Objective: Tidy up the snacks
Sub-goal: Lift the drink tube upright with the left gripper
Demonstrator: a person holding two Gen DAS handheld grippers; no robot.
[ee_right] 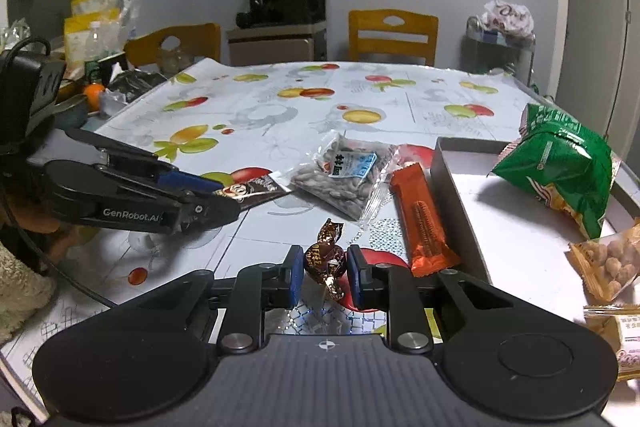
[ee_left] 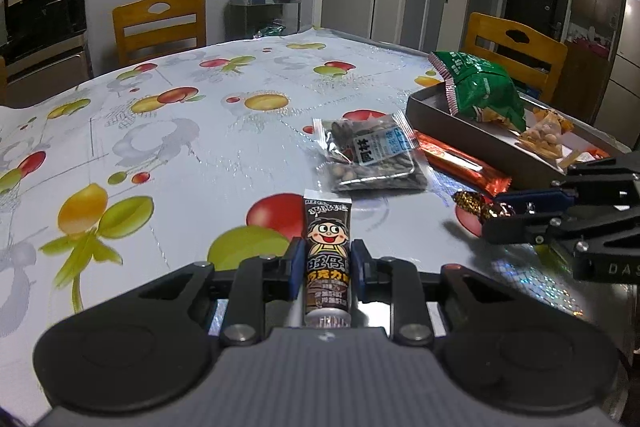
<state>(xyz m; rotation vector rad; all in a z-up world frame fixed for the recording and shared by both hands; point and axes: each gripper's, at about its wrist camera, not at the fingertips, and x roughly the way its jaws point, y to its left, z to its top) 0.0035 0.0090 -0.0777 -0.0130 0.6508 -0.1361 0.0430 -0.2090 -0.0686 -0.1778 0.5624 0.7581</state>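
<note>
My left gripper (ee_left: 327, 261) is shut on a brown chocolate snack tube (ee_left: 328, 251) with a cartoon face, held just above the fruit-print tablecloth. My right gripper (ee_right: 323, 269) is shut on a brown-and-gold wrapped candy (ee_right: 325, 254). In the left wrist view the right gripper (ee_left: 505, 215) shows at the right edge with the candy (ee_left: 476, 203) in its tips. In the right wrist view the left gripper (ee_right: 236, 201) comes in from the left holding the tube (ee_right: 256, 190). A clear bag of seeds (ee_left: 370, 155) and an orange wafer bar (ee_left: 460, 163) lie beside a grey tray (ee_left: 460, 135).
The tray (ee_right: 456, 183) holds a green chip bag (ee_right: 560, 163), a bag of round nuts (ee_right: 608, 263) and other small packs. Wooden chairs (ee_left: 160, 27) stand at the table's far side. Bottles, bags and an orange (ee_right: 94, 93) crowd the left end.
</note>
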